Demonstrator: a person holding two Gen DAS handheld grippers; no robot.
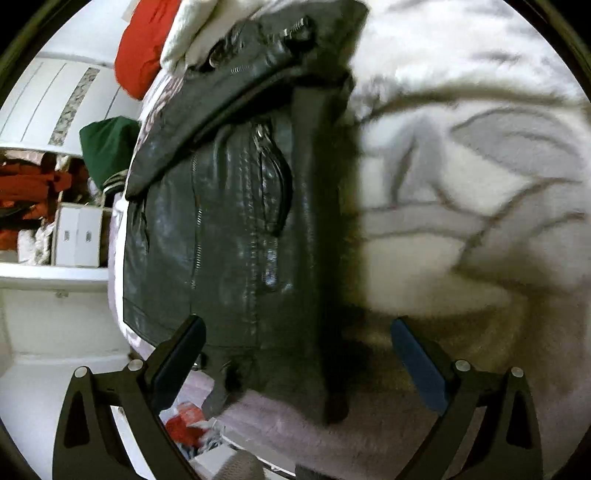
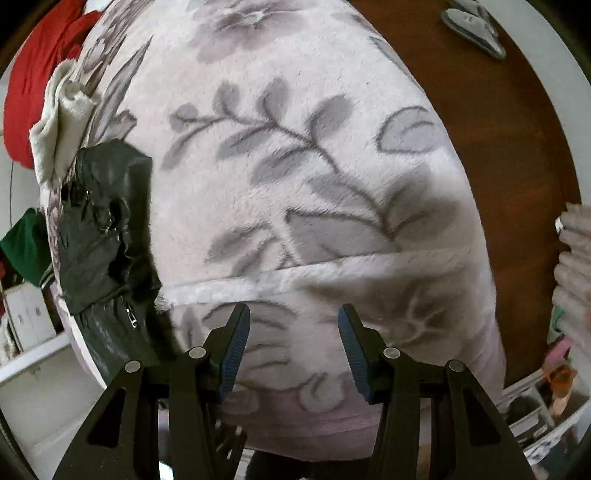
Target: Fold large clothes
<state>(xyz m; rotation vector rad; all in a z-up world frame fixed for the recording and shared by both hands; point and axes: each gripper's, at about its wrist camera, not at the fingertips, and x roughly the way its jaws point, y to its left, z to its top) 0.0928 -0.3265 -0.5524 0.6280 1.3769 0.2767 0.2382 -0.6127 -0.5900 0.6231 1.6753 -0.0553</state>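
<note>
A black leather jacket (image 1: 236,221) with zips lies folded on a pale pink fleece blanket with grey leaves (image 1: 461,166). My left gripper (image 1: 295,328) is open and empty, its fingers on either side of the jacket's near end, just above it. In the right wrist view the jacket (image 2: 103,236) lies at the left edge of the blanket (image 2: 314,166). My right gripper (image 2: 294,317) is open and empty above the blanket, to the right of the jacket.
A red garment (image 1: 144,55), a cream garment (image 1: 192,33) and a green garment (image 1: 107,144) lie beyond the jacket. White shelves with boxes (image 1: 77,236) stand at left. A wooden floor (image 2: 517,129) with slippers (image 2: 472,26) lies past the blanket.
</note>
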